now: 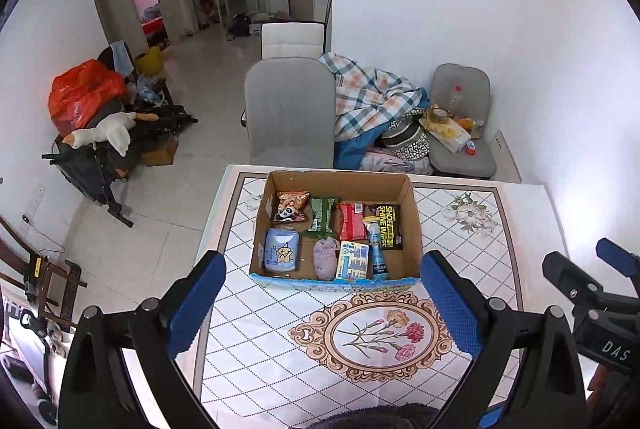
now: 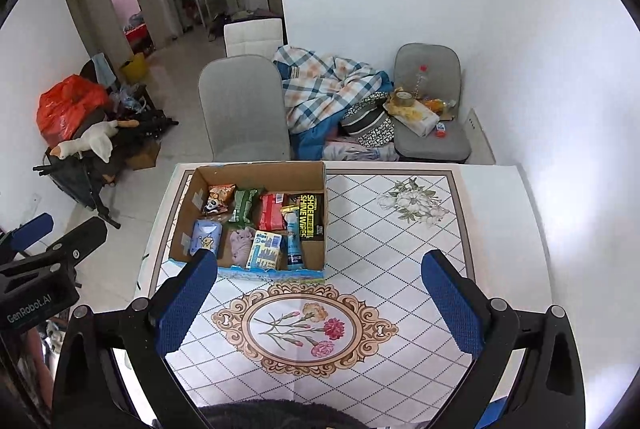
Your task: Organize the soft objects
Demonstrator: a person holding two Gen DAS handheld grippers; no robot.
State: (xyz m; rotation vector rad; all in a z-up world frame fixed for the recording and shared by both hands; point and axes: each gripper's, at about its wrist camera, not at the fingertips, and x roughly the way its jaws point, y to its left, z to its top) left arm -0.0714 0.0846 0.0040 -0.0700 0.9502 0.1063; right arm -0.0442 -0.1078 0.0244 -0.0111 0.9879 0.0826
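Note:
An open cardboard box (image 1: 414, 225) (image 2: 184, 213) stands on the patterned table. It holds several soft packs: a blue tissue pack (image 1: 282, 252) (image 2: 207, 237), a panda snack bag (image 1: 291, 207), a green pack (image 1: 321, 215), a red pack (image 1: 351, 221), a black shoe-wipes pack (image 1: 387, 227) (image 2: 311, 216), a mauve cloth (image 1: 326, 257) (image 2: 241, 243), a blue-yellow pack (image 1: 352, 261) and a blue tube (image 1: 377, 249). My left gripper (image 1: 322, 295) is open and empty, held above the table just before the box. My right gripper (image 2: 320, 293) is open and empty, to the right of the box.
The table (image 1: 460, 269) has a floral cloth with an oval medallion (image 1: 370, 335). A grey chair (image 1: 290, 115) stands behind the table. A plaid blanket pile (image 1: 368, 97) and a second chair with clutter (image 1: 460, 125) lie at the back right. A stroller with bags (image 1: 96, 125) is at left.

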